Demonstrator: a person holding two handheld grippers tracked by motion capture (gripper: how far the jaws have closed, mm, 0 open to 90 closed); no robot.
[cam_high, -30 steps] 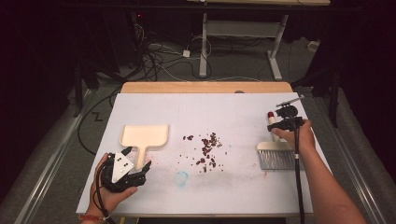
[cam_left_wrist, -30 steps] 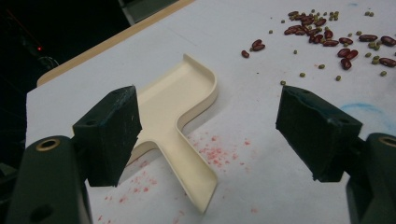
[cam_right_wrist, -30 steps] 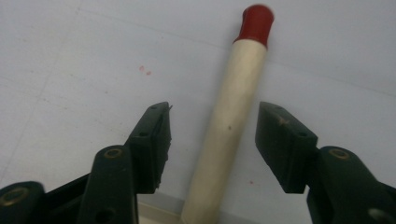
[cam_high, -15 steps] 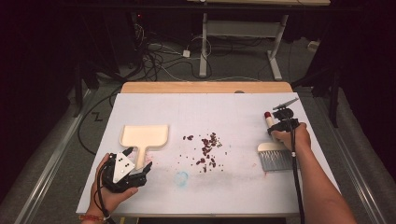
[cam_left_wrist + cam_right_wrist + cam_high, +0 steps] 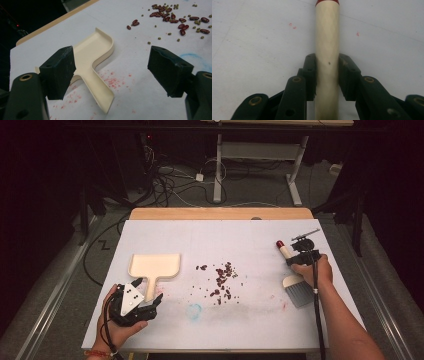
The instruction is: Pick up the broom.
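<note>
Right gripper (image 5: 327,75) jaws have just been closing and now clamp the brush handle (image 5: 327,40), brush (image 5: 295,287) lying at the table's right edge, bristles toward me. Left gripper (image 5: 112,72) jaws stand wide apart, nothing between, hovering just short of the dustpan (image 5: 96,55). Beans (image 5: 222,280) sit mid-table between both tools. I check the grip is square on the handle before lifting, then seat the dustpan handle deep between the left pads so it won't twist.

Brush (image 5: 295,287) handle middle hidden under right hand (image 5: 312,272); red tip cut off by right gripper view's top edge; small green seeds (image 5: 160,38) unidentifiable.
</note>
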